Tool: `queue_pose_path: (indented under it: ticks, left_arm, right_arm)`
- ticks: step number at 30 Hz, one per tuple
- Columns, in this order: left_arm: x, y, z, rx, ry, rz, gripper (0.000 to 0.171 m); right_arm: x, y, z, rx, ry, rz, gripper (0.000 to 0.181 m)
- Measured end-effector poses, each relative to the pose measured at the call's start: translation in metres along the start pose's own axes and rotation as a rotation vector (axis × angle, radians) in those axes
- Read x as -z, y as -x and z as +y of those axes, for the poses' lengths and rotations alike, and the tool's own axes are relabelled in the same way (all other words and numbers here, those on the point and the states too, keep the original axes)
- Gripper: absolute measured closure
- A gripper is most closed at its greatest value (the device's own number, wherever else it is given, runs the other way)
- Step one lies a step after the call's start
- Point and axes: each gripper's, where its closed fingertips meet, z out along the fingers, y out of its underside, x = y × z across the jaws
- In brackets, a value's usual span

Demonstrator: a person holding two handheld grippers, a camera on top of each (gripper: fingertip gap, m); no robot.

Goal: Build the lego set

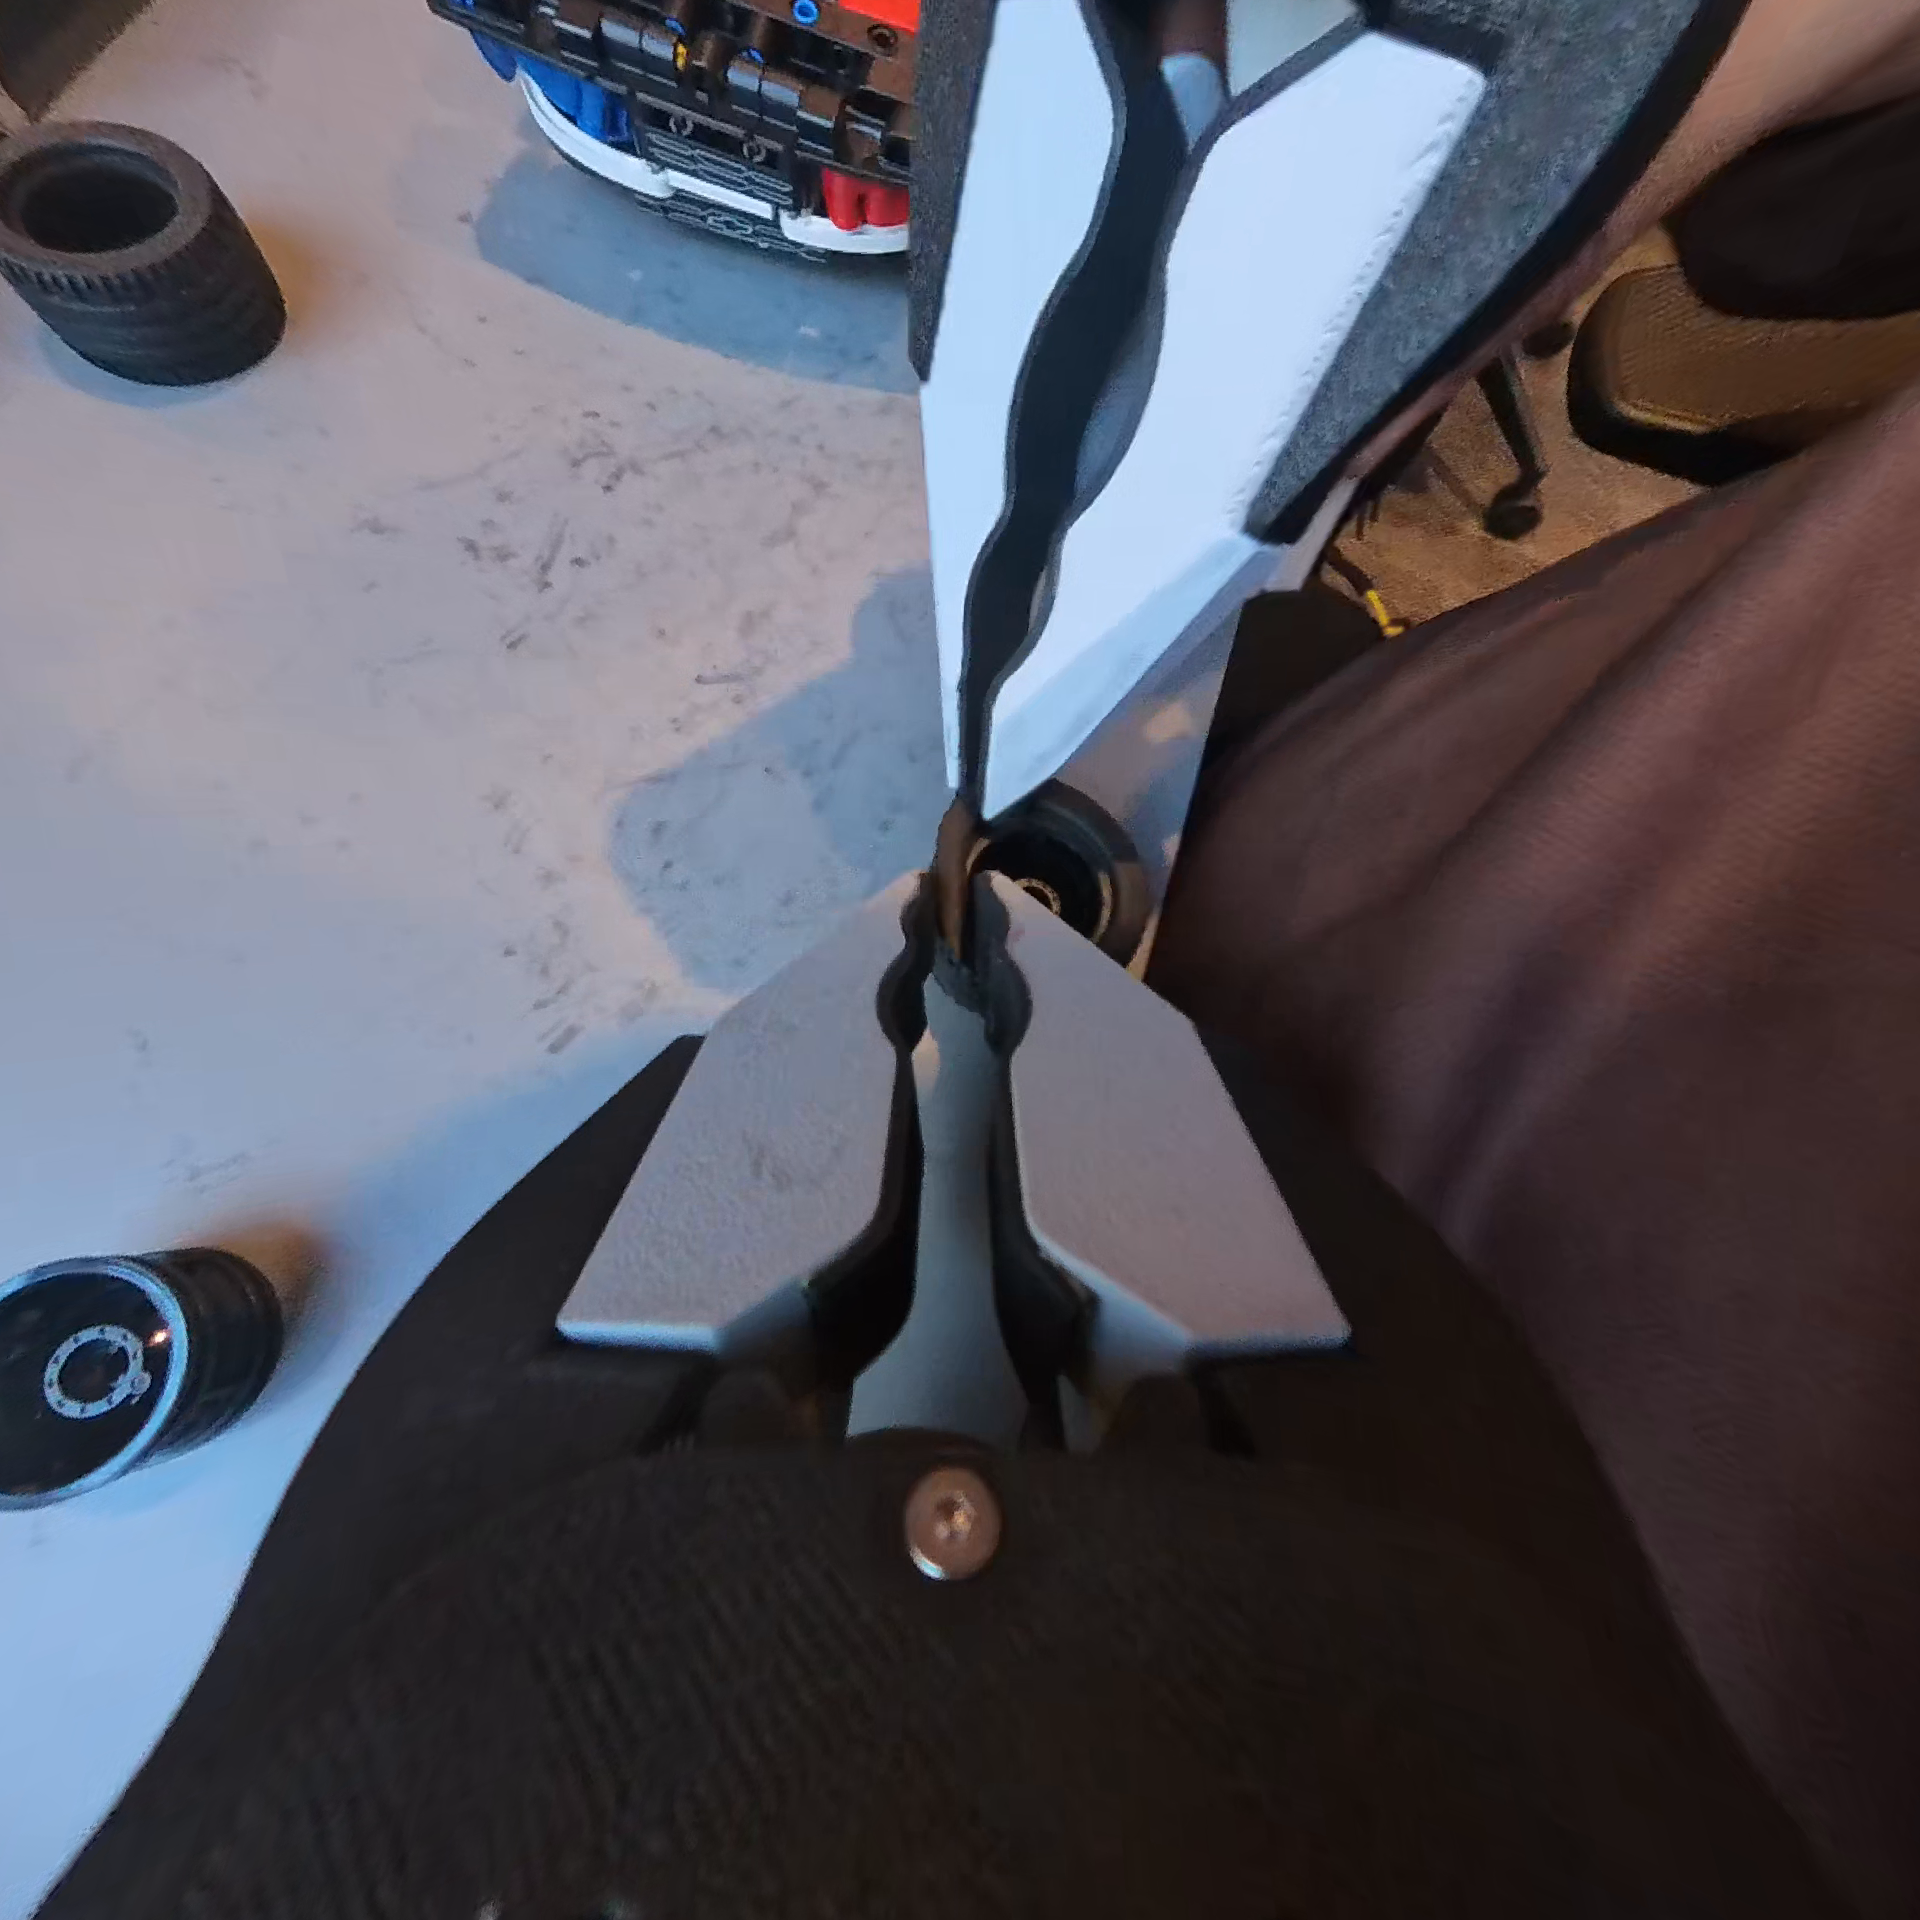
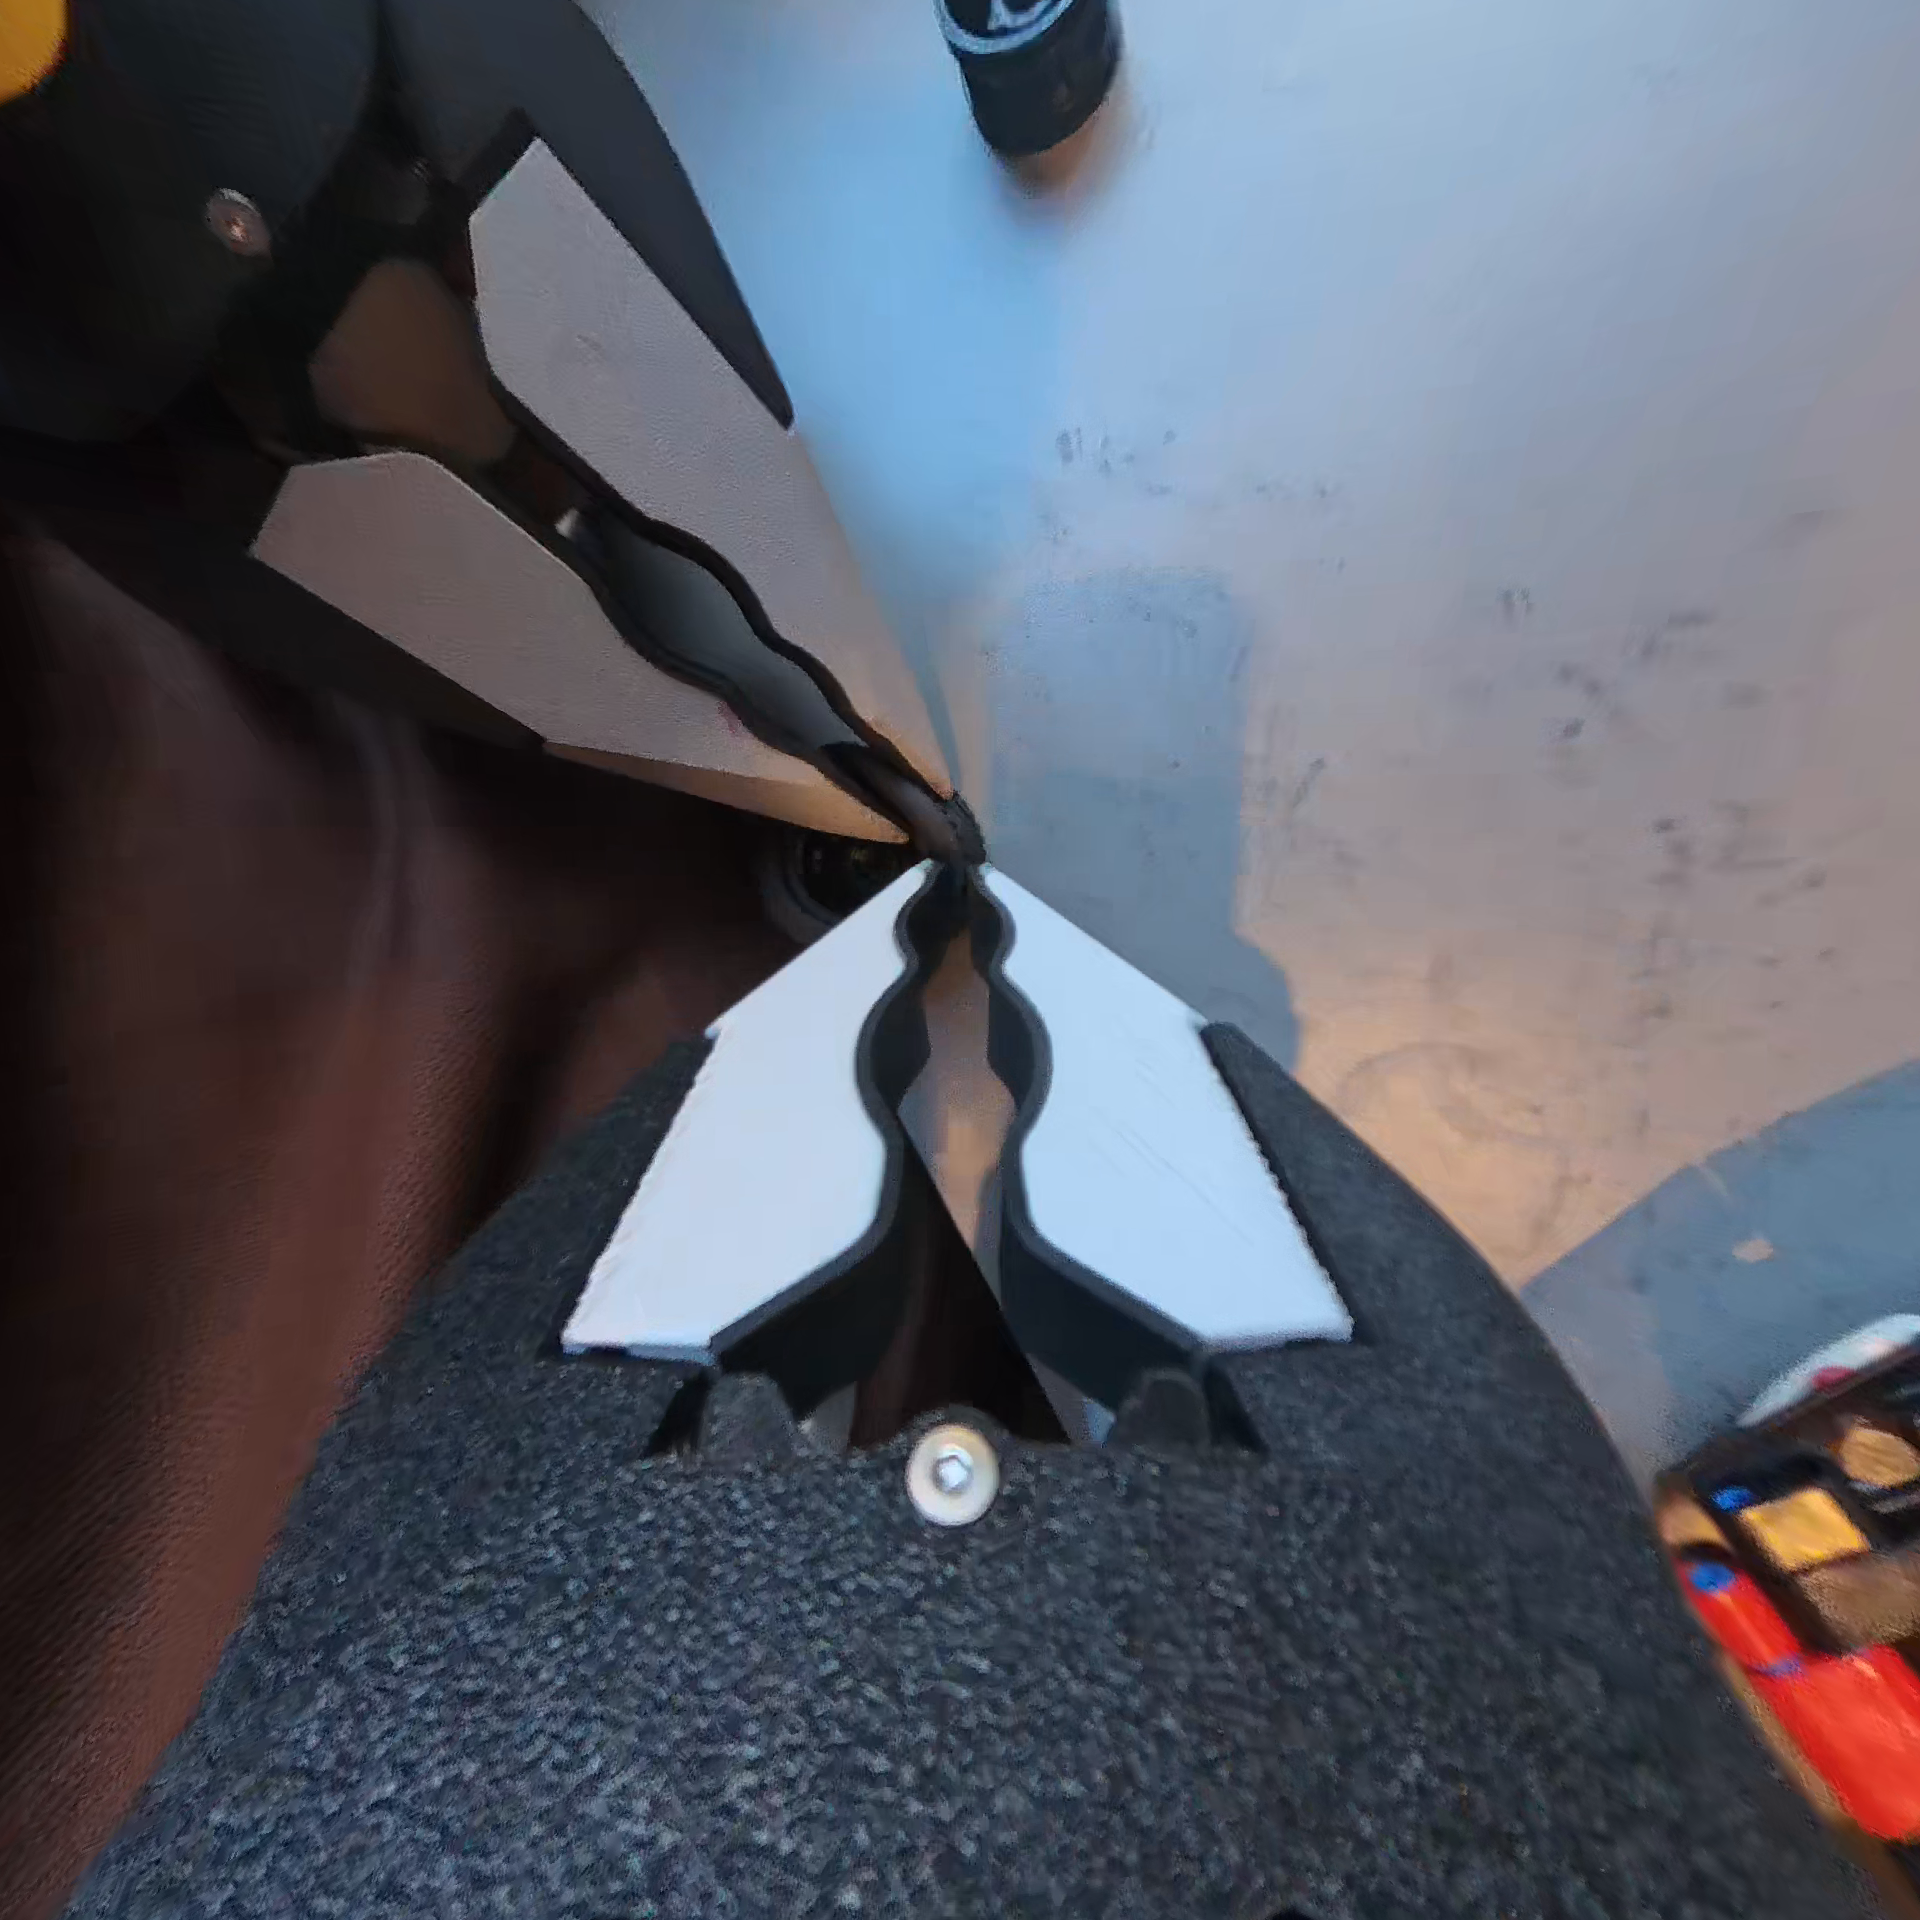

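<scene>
On the scuffed white table (image 1: 364, 675) lie a black tyre (image 1: 135, 260) and a wheel (image 1: 114, 1371). The lego car (image 1: 717, 125) sits far back, cut off. The left gripper (image 1: 961, 925) and right gripper (image 2: 951, 883) both pinch one small dark piece (image 1: 954, 868), too hidden to name.

A thin black tyre (image 1: 954, 883) hangs above the table's near edge, pinched at both fingertip pairs and squashed flat. A black wheel (image 1: 1070, 873) lies under it at that edge. Another tyre (image 1: 135, 265) stands on end far left. A wheel with a silver-ringed hub (image 1: 114, 1371) lies on its side near left. The black, blue, red and white car (image 1: 717, 114) sits at the far edge.
</scene>
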Motion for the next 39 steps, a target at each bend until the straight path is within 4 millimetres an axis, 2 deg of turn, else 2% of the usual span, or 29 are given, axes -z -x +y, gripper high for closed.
queue_pose_path:
  ticks: [9,13,17,19,21,26,30,33,39]
  left_arm:
    - [-0.001,0.001,-0.002,0.039,-0.068,-0.025,0.169]
    - [0.0,0.001,-0.002,0.023,-0.083,-0.079,0.169]
    - [0.0,0.002,-0.002,0.021,-0.09,-0.108,0.169]
    - [0.001,0.003,-0.002,0.038,-0.093,-0.116,0.169]
    - [0.001,0.005,-0.002,0.043,-0.097,-0.141,0.168]
    - [0.005,0.002,0.002,0.05,-0.092,-0.139,0.166]
    - [0.004,0.002,0.002,0.016,-0.031,-0.084,0.16]
    - [0.003,0.0,0.004,0.047,-0.013,-0.012,0.164]
    - [0.004,0.001,0.001,-0.034,-0.122,-0.21,0.168]
  right_arm:
    - [-0.002,-0.001,0.005,0.114,0.08,0.028,0.181]
    - [0.009,0.006,0.009,-0.11,0.056,-0.161,0.18]
    - [0.009,0.006,0.012,-0.162,0.017,-0.091,0.181]
    - [0.008,0.004,0.009,-0.212,-0.022,-0.074,0.164]
    - [0.002,0.012,0.011,-0.265,-0.035,-0.129,0.158]
    - [0.0,0.019,0.012,-0.282,-0.082,-0.159,0.166]
    - [0.0,0.017,0.012,-0.213,-0.063,-0.163,0.169]
    - [0.001,0.017,0.012,-0.154,-0.041,-0.15,0.172]
    - [-0.002,0.018,0.017,-0.277,-0.08,-0.27,0.181]
